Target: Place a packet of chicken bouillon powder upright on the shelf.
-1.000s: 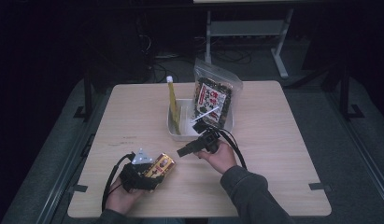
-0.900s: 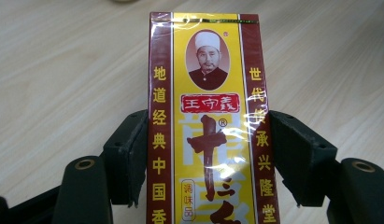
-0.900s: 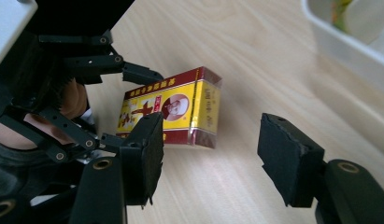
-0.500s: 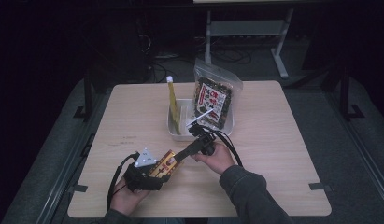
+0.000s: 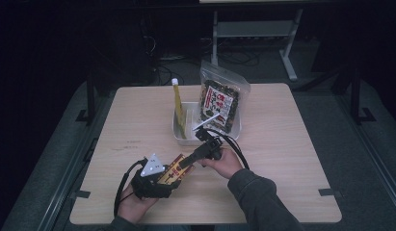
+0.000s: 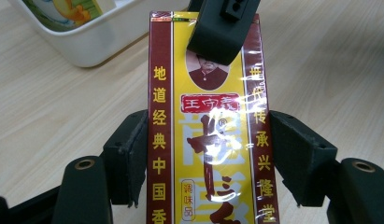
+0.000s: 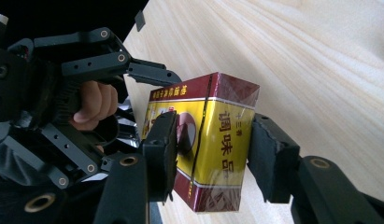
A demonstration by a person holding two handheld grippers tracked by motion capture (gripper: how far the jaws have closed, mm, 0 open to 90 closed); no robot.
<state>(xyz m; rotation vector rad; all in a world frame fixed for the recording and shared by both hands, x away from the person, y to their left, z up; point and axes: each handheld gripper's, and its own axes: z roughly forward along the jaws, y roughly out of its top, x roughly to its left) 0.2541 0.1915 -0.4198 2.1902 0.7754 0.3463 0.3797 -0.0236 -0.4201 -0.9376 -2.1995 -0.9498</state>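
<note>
While box [image 5: 175,169] gripped, table edge [image 5: 205,223] near.

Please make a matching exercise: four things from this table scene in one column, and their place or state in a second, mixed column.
1. yellow and red box
2. white bin
3. dark snack bag
4. yellow tube

a. standing upright at the bin's left end
b. held between both grippers, above the table
c. leaning at the bin's right end
d. resting on the table, beyond the hands

Pairs: 1-b, 2-d, 3-c, 4-a
</note>
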